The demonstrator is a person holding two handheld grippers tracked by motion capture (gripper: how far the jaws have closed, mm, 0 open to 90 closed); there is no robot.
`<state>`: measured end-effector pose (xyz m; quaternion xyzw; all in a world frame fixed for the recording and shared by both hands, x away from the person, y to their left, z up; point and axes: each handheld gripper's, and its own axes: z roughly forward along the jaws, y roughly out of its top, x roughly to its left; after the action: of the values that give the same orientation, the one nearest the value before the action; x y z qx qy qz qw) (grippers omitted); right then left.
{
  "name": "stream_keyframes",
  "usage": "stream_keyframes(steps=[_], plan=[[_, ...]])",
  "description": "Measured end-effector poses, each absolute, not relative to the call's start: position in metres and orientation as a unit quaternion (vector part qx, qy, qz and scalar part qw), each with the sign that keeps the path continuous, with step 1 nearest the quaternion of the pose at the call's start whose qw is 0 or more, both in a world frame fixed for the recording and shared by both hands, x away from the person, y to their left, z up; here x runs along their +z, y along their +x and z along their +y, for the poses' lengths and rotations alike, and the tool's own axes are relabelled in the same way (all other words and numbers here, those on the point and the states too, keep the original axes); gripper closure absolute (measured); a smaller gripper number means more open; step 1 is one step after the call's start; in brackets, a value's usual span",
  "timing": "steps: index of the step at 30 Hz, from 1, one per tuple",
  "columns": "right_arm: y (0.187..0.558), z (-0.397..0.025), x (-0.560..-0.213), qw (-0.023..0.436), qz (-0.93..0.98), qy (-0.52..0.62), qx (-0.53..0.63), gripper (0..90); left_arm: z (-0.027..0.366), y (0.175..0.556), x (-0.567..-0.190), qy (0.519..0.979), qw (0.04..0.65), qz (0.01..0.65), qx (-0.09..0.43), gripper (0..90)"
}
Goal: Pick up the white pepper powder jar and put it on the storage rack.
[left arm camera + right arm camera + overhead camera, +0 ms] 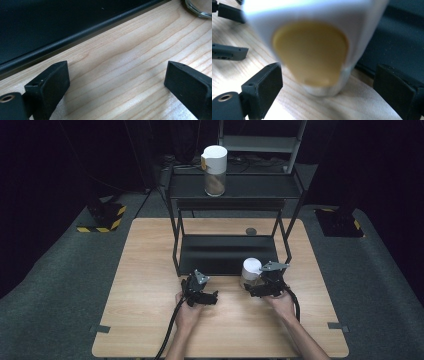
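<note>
Where the jar (312, 50) looms: its tan flap (310, 52).

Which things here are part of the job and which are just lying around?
In the job:
- near jar, between the right gripper's open jaws
- right gripper
- left gripper, open over bare table

Lying about:
- second jar on the rack's top shelf
- small dark disc on the table behind the rack

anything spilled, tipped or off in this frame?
Nothing stands out. Both white-lidded jars stand upright: one on the rack's top shelf, one on the table between the open right gripper jaws. No spill on the wood. Left gripper is open.
</note>
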<state>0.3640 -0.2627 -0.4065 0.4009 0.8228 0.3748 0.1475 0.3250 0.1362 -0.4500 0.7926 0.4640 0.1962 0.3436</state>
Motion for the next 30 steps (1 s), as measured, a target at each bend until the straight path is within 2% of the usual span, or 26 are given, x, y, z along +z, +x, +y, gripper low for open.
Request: stream_keyframes(steps=[10,30], plan=[[0.372,-0.254,-0.408,0.142,0.820,0.402,0.381,13.9,0.136,0.325,-0.450,0.793,0.343,0.464,0.196,6.2],[0.367,-0.250,-0.416,0.162,0.814,0.394,0.395,28.1,0.136,0.325,-0.450,0.793,0.343,0.464,0.196,6.2]])
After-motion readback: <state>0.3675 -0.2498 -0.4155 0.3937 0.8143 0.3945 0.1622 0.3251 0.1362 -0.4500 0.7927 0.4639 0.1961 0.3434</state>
